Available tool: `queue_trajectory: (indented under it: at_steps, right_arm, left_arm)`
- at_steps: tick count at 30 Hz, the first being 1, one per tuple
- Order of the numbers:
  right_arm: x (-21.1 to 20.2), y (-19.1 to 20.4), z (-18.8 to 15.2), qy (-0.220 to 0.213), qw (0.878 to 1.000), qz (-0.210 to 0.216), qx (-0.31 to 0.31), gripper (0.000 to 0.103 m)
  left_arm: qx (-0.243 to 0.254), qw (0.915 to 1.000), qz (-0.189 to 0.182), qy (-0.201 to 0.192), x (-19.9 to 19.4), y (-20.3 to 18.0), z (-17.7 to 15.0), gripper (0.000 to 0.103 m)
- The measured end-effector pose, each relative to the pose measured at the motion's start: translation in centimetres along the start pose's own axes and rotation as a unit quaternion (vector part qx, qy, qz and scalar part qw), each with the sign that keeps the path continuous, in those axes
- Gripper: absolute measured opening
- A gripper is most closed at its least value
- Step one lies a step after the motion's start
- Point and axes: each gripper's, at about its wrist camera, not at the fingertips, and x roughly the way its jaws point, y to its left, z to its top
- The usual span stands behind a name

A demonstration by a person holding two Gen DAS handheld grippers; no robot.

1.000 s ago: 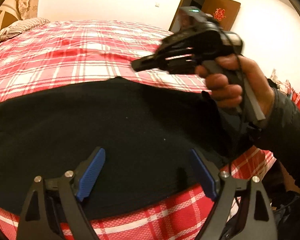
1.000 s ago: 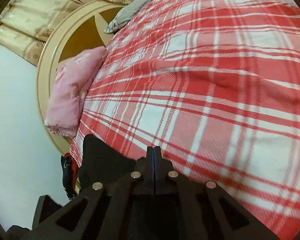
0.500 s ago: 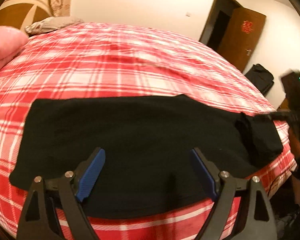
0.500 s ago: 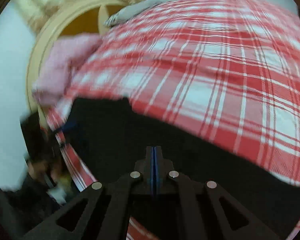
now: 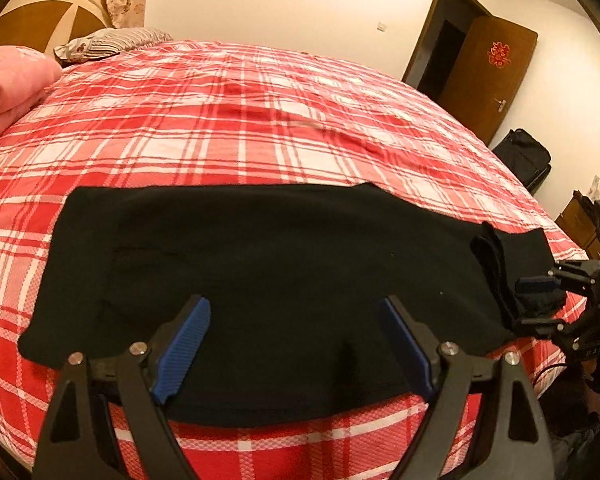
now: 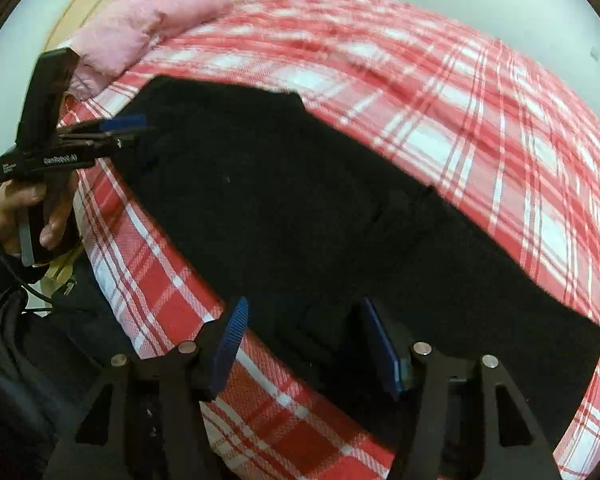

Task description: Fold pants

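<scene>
My left gripper (image 5: 296, 344) hangs over the near edge of the bed (image 5: 260, 120), its blue-padded fingers (image 5: 182, 344) spread wide with nothing between them. Below and ahead of them the black pants (image 5: 260, 264) lie flat across the red-and-white plaid bedspread, stretched lengthwise along that near edge, with one end toward the headboard side and the other toward the bed's right corner. At that right end a piece of the fabric is doubled back on itself, making a darker ridge.

My right gripper (image 6: 306, 344) is at that same end of the pants, its fingers (image 6: 230, 344) also parted, straddling the black cloth where it meets the bed's edge. From the left wrist view the right gripper (image 5: 540, 294) shows at the far right, its fingers one above the other around the folded end; whether the pads actually touch the cloth I cannot quite tell, since the fabric is so dark there. From the right wrist view I can see my left hand (image 6: 24, 208) wrapped around the handle of the left gripper (image 6: 120, 128), whose tips reach the far end of the pants.

A pink quilt (image 5: 8, 84) is bunched at the head of the bed, with a striped pillow (image 5: 108, 42) beside it against the round headboard (image 5: 40, 20). Past the bed's far right side a brown door (image 5: 488, 76) stands open, and a black bag (image 5: 524, 156) sits on the floor near it.
</scene>
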Motion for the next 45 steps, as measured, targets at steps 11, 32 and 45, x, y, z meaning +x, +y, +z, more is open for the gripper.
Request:
queue_trajectory:
  at_steps: [11,32,45]
  right_arm:
    - [0.4,-0.9,-0.6,0.005,1.0,-0.023,0.004,0.026]
    - [-1.5,-0.7,-0.6,-0.024,0.999,0.034,0.009,0.032]
    - [-2.3,-1.6,-1.5,-0.062,0.998,0.009,0.016,0.035]
  left_arm:
    - [-0.007,1.0,-0.005,0.003,0.1,0.1,-0.5,0.089]
    - [-0.016,0.9952,0.084,-0.047,-4.1,6.1,1.9,0.089]
    - [-0.089,0.985,0.142,-0.04,-3.0,15.2,1.7,0.079]
